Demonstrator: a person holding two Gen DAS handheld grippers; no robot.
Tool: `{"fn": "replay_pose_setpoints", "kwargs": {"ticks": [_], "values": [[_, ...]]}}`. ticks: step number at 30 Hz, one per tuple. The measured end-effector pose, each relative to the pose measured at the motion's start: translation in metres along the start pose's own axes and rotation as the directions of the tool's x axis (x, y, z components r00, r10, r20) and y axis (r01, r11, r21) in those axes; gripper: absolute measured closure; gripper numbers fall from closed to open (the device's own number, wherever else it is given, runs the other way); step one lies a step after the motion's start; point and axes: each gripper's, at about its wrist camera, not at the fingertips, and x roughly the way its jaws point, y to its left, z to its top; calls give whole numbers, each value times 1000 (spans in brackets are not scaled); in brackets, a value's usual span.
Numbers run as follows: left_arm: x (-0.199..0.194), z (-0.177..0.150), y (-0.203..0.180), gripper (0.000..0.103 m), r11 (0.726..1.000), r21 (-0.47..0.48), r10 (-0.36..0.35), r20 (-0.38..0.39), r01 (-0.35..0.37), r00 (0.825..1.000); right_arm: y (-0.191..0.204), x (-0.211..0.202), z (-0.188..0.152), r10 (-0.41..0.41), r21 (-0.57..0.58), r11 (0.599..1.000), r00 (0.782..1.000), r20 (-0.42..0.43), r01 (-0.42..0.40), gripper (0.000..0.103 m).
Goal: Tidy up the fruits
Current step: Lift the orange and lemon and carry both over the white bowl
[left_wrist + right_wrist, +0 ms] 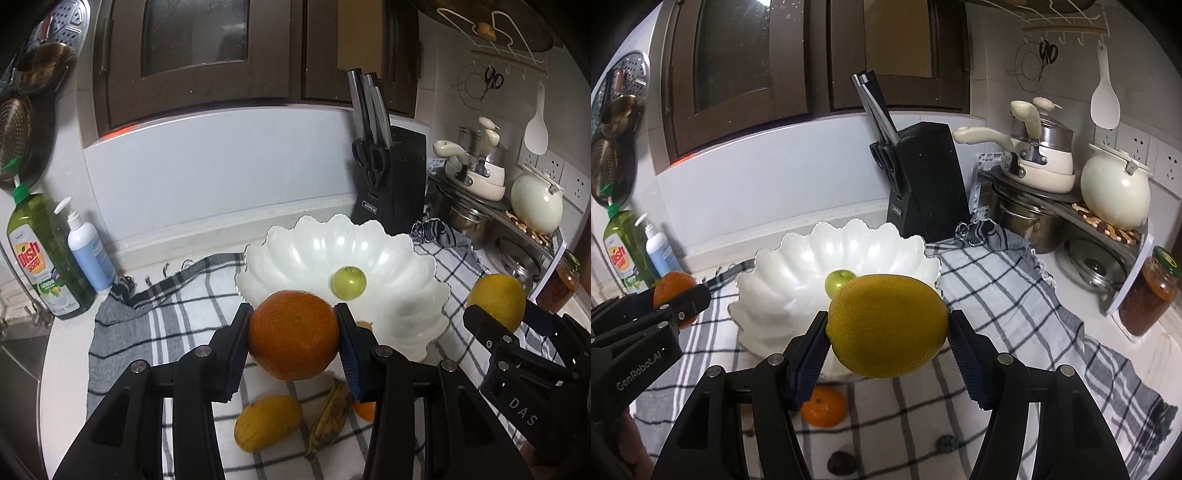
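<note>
Your left gripper [293, 334] clamps an orange [293, 334] and your right gripper [888, 325] clamps a lemon [888, 325], both raised beside the scalloped white bowl [424, 295] for deposit. The bowl holds one green fruit [348, 282]; a mango [266, 421] and banana [330, 413] lie on the checked cloth [166, 314].

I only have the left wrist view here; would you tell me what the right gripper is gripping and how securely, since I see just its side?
Observer: The right gripper is shut on a yellow lemon, held at its two ends between both pads.
Operator: Is there anything beneath it that I cannot see properly?
Observer: Yes, a small orange lies whole on the checked cloth, just in front of the white bowl.
Operator: Anything at the far right of the counter?
Observer: A jar with a green lid, holding something reddish, stands beside the metal rack.
</note>
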Motion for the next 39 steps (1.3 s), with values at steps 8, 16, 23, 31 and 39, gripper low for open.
{"fn": "replay_pose_setpoints", "kwargs": {"ticks": [8,16,23,31,39], "values": [[27,10,4,59,1000,-12,-21,-26,21,999,3,24,12,-12,-21,1000,1000,-18,12,38],[62,9,4,59,1000,-7,-24,-79,23,997,5,48,15,-10,-22,1000,998,-55,9,39],[87,3,4,59,1000,0,-22,-128,23,991,5,70,9,-10,-22,1000,995,-103,8,39],[103,-5,3,59,999,-1,-33,-169,34,985,5,87,2,7,-27,1000,990,-143,-11,38],[116,-13,5,58,999,-15,-47,-227,45,973,11,96,-2,1,-47,999,984,-176,-10,38]]}}
